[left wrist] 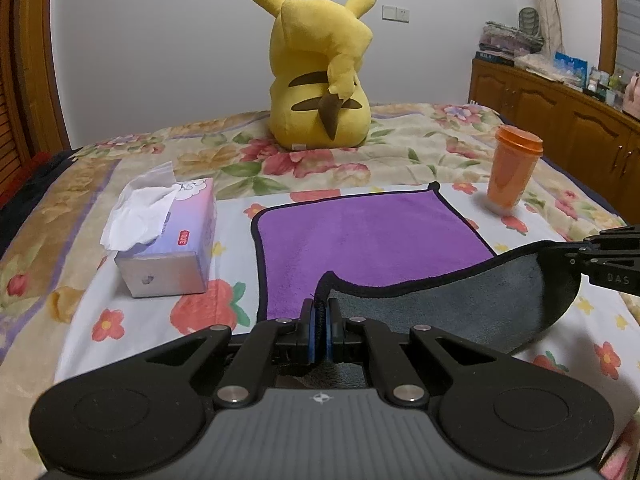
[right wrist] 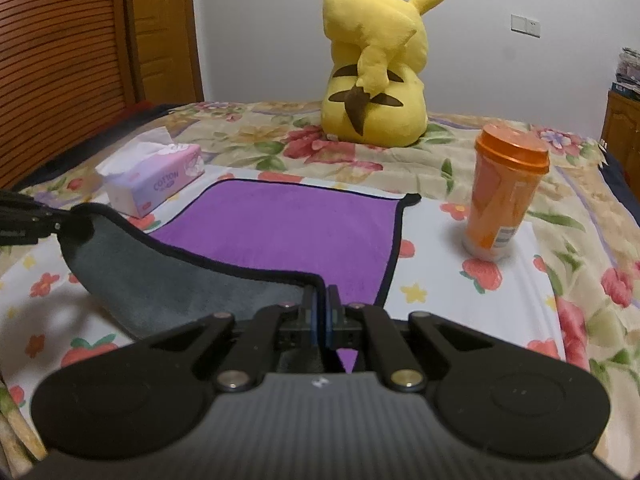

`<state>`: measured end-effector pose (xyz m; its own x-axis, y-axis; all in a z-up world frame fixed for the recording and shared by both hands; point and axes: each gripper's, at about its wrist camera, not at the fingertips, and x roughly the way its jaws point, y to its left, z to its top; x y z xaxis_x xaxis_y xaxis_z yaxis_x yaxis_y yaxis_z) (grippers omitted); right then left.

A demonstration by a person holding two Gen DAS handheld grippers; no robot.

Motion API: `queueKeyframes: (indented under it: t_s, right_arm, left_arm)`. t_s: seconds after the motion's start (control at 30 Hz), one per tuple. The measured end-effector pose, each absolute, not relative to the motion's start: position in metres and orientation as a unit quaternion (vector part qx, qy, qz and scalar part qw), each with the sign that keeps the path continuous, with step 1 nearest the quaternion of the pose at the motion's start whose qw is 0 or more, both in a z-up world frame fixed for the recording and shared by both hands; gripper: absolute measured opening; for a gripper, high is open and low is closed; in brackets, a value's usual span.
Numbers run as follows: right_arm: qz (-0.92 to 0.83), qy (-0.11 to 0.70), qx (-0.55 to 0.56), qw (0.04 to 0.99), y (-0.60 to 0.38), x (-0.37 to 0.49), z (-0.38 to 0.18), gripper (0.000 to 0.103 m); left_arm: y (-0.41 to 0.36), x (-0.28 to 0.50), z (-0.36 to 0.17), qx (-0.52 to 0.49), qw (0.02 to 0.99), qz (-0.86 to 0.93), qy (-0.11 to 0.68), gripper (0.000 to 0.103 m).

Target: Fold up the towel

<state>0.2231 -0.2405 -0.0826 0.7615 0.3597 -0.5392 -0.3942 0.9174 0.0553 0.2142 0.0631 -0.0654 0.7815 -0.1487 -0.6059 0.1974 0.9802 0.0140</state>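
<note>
Floral bedding [left wrist: 120, 184] covers the bed where the work goes on, with a white wall behind. On it lies the towel [left wrist: 360, 232], purple face up, black-edged, its far half flat on the cover and its near edge lifted so the grey underside [right wrist: 180, 280] shows. The left gripper [left wrist: 320, 320] has its blue pads pressed together on the near left corner; the right gripper [right wrist: 322, 312] is likewise clamped on the near right corner, and the hem sags between them.

This looks like the first fold in hand: both near corners are pinched and raised, not yet carried over. The next move, as I judge it, calls for taking both corners forward together and level, keeping the hem taut, and laying them on the far corners so the edges match.

A tissue box [left wrist: 168, 240] sits just left of the towel, an orange cup [right wrist: 504, 204] near its far right corner, a yellow plush [left wrist: 320, 72] well beyond
</note>
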Motion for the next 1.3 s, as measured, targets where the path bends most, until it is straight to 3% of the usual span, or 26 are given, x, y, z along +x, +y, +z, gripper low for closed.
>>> queueKeyframes:
  t_s: [1.3]
  right_arm:
    - [0.205,0.250,-0.063,0.944,-0.227,0.276,-0.082,0.004]
  left_arm:
    - [0.066,0.274,-0.068,0.066,0.954,-0.085,0.280,0.008]
